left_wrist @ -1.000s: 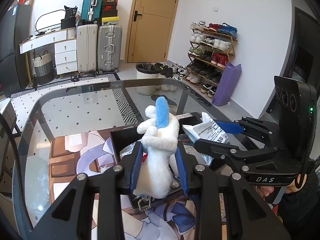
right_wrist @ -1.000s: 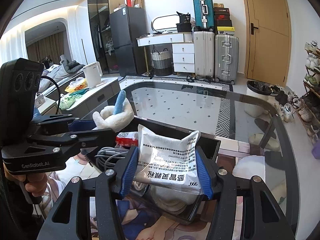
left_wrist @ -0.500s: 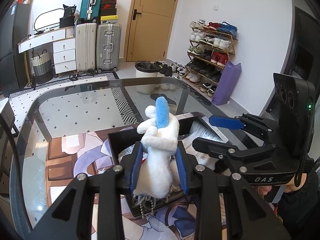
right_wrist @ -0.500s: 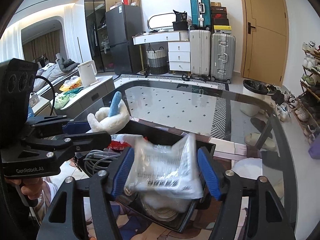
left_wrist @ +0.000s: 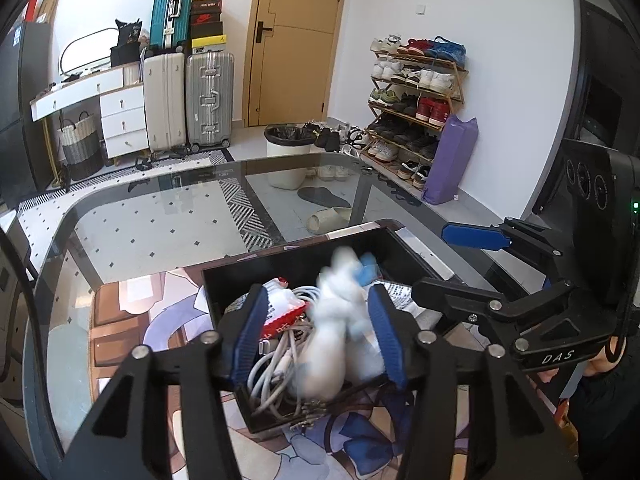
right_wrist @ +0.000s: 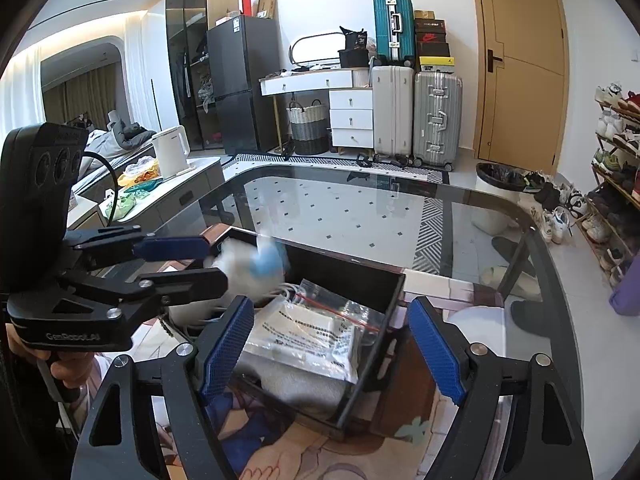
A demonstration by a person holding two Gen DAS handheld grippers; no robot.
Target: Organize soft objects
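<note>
**Kid:** White and fluffy, that plush toy (left_wrist: 334, 322) looks all blurry in the lower middle of the left view. Is it falling?

**Helper:** It looks that way. The left gripper (left_wrist: 316, 334) has just been opening, and its blue pads stand apart from the toy now. The toy is between them but not pinched. It sits over the black bin (left_wrist: 304, 256), on top of the grey cables (left_wrist: 276, 364).

**Kid:** And the other one?

**Helper:** The right gripper (right_wrist: 332, 344) has been opening too. It is spread wide and holds nothing. The clear packet (right_wrist: 316, 330) lies flat in the bin, low in the middle of the right view.

**Kid:** So what step is this?

**Helper:** I think it is the letting-go step. Both soft things are going into the bin. Next, both grippers should pull back and up, without catching the cables or the bin wall.

**Kid:** Do the two views show different things?

**Helper:** Yes. The left view shows the cables and a red and white packet (left_wrist: 280, 312) under the toy. The right view shows the whole clear packet, with something white beneath it. Both show the glass counter (right_wrist: 340, 208).
</note>
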